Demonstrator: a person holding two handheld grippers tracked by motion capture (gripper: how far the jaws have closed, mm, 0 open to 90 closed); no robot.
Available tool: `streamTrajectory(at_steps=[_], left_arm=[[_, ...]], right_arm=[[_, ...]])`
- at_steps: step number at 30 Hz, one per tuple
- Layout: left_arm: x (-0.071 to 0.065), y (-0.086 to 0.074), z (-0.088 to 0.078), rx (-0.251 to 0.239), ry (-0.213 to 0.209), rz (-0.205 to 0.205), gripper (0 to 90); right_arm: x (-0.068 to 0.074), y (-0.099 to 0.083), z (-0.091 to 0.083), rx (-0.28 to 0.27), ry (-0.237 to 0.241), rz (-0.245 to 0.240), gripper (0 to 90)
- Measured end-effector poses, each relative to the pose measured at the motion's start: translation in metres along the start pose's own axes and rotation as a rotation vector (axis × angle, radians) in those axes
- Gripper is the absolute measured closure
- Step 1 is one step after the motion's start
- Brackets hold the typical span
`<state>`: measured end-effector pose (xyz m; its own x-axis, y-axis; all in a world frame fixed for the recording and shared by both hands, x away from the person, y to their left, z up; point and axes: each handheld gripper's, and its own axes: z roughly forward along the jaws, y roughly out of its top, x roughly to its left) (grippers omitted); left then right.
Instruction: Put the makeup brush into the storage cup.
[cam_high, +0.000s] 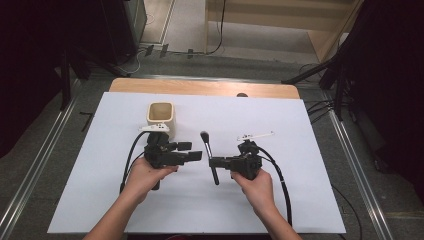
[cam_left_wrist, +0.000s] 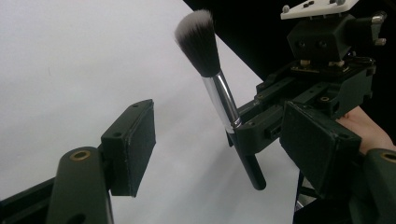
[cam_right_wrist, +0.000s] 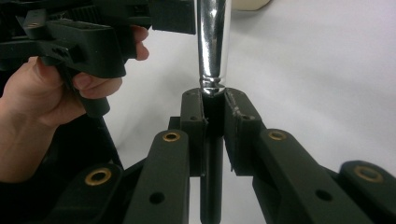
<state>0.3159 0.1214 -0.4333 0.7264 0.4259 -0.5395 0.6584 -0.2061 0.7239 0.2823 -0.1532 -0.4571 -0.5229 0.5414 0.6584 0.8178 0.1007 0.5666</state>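
In the high view: your right tongs (cam_high: 214, 162) clamp the makeup brush (cam_high: 209, 154) above the white worktop (cam_high: 300, 200); its long axis runs near to far, bristles pointing away from you. Your left tongs (cam_high: 195, 151) stand apart, nothing between them, with the cream cup (cam_high: 160, 116) beyond.
In the left gripper view: the brush (cam_left_wrist: 219, 88) stands nearly upright, bristle head up, tilted left; your own jaws gape empty around it.
In the right gripper view: your pads pinch the black handle (cam_right_wrist: 211, 154) below the silver ferrule (cam_right_wrist: 211, 42), which points up.
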Motion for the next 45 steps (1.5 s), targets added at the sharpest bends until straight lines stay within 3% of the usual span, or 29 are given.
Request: streamTrajectory(at_steps=[10, 18, 37, 41, 45], left_arm=[[0.000, 0.000, 0.008, -0.006, 0.017, -0.022, 30.2], [0.001, 0.000, 0.013, -0.006, 0.011, -0.053, 36.4], [0.004, -0.004, 0.018, -0.040, 0.042, -0.108, 53.9], [0.005, -0.005, 0.018, -0.049, 0.006, -0.129, 60.4], [0.006, -0.007, 0.019, -0.049, 0.004, -0.141, 65.7]], right_arm=[[0.003, -0.001, 0.006, -0.013, 0.010, 0.017, 80.1], [0.005, -0.003, 0.011, -0.028, 0.005, 0.029, 80.1], [0.010, -0.006, 0.018, -0.060, -0.003, 0.039, 80.0], [0.010, -0.006, 0.020, -0.058, 0.001, 0.039, 80.0], [0.012, -0.007, 0.022, -0.052, 0.001, 0.033, 80.0]])
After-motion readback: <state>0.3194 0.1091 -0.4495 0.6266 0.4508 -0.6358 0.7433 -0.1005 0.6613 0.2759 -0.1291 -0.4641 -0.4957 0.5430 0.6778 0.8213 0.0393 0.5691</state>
